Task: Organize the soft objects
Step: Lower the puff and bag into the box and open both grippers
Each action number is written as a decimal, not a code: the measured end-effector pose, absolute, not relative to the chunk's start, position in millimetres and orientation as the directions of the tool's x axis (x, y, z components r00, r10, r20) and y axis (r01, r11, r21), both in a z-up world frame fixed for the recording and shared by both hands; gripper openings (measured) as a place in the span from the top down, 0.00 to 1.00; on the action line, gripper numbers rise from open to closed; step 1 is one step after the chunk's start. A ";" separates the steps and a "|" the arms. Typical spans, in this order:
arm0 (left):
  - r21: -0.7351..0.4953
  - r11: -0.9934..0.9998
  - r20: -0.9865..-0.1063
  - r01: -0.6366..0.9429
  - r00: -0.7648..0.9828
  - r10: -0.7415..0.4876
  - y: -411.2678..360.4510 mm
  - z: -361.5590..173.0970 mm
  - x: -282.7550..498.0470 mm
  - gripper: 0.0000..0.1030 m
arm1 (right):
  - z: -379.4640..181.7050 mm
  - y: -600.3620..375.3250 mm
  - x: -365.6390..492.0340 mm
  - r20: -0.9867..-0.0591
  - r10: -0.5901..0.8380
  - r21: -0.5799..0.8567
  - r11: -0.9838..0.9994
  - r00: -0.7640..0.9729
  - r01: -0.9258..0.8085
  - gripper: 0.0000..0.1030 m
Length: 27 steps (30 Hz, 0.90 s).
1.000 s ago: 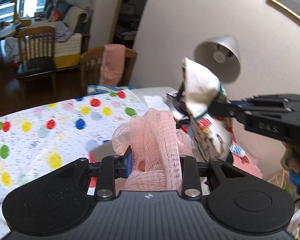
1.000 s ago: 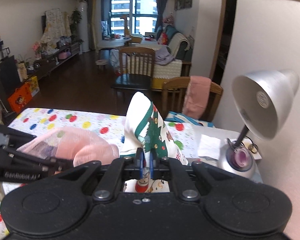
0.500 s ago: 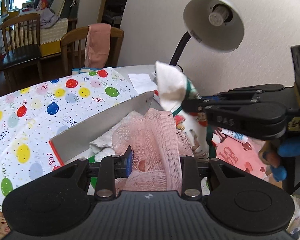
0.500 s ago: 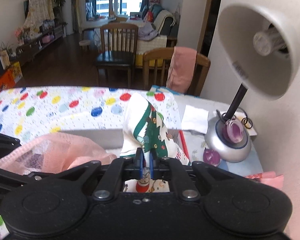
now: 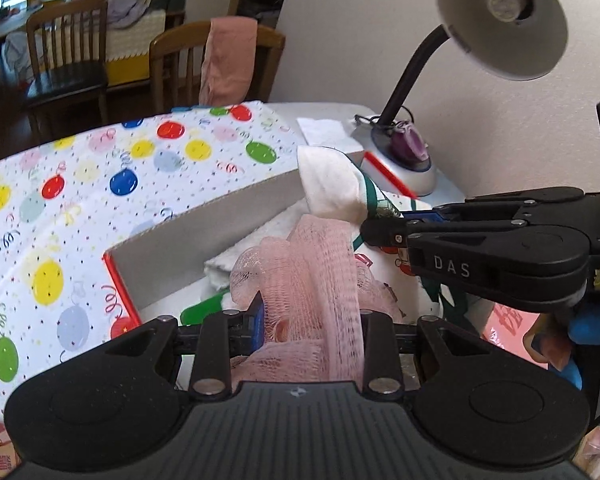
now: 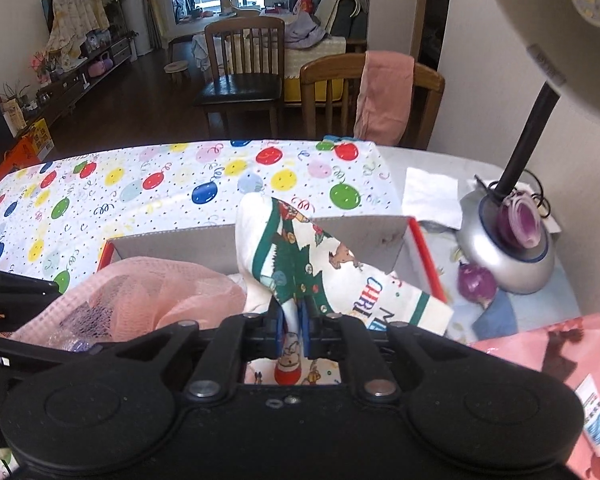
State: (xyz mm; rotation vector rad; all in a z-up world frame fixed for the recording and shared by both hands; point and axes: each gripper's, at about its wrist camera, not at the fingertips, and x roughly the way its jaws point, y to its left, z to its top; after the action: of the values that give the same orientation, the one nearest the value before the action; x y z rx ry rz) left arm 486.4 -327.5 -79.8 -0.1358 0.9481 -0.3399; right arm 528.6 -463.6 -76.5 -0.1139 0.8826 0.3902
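Two handheld grippers tilt steeply downward over an open cardboard box (image 6: 396, 236) with red edges, seen at frame centre in both wrist views. Left gripper (image 5: 312, 316): its jaws pinch a pink mesh bath sponge (image 5: 316, 264), which bulges upward between the fingers and hangs above the box interior. Right gripper (image 6: 291, 322): its blue-padded jaws, parting slightly, have a fold of a Christmas-print cloth (image 6: 300, 256) between them; the pads appear to touch the fabric, though the contact line is narrow and hard to judge. In the left wrist view this gripper enters from the right edge, its body lettered "DAS", carried by a hand in a blue glove (image 5: 592, 328). The cloth stands with its long axis roughly vertical, one white corner pointing to the upper centre of the frame, its lower part spreading right over the box edge; the letters "CHRI" are legible on it. A desk lamp (image 6: 512, 236) stands at right, on a table covered by a balloon-print sheet (image 6: 180, 188).
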 end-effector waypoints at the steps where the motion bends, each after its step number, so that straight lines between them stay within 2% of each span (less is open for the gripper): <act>1: -0.262 0.939 -0.775 0.222 0.532 -0.342 -326.8 -81.8 487.1 0.71 | -78.9 -463.3 529.1 -0.773 0.287 0.069 0.924 0.565 -0.376 0.90; 11: -0.263 0.939 -0.801 0.220 0.493 -0.339 -326.9 -93.8 483.7 0.71 | -90.2 -464.4 528.8 -0.783 0.300 0.104 0.927 0.545 -0.361 0.80; 13: -0.260 0.939 -0.800 0.224 0.495 -0.339 -326.6 -92.8 482.0 0.62 | -88.4 -464.3 527.5 -0.781 0.300 0.104 0.927 0.548 -0.359 0.74; 15: -0.255 0.939 -0.797 0.230 0.500 -0.339 -326.7 -90.9 479.9 0.38 | -85.9 -467.4 525.9 -0.777 0.304 0.114 0.929 0.551 -0.352 0.69; 16: -0.249 0.941 -0.794 0.230 0.508 -0.334 -326.5 -89.4 477.7 0.35 | -84.3 -468.9 524.7 -0.775 0.306 0.118 0.930 0.553 -0.349 0.67; 22: -0.232 0.936 -0.777 0.264 0.528 -0.342 -326.0 -82.3 465.9 0.35 | -68.7 -480.8 513.7 -0.749 0.322 0.142 0.932 0.580 -0.334 0.54; 27: -0.249 0.929 -0.762 0.272 0.537 -0.362 -318.5 -75.1 455.3 0.32 | -50.5 -484.8 499.8 -0.719 0.332 0.153 0.932 0.610 -0.328 0.50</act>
State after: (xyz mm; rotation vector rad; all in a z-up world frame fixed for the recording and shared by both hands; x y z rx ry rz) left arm 455.3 -318.5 -75.1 -0.1049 0.9309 -0.3779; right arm 499.8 -484.8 -50.5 0.0058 0.8314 0.3811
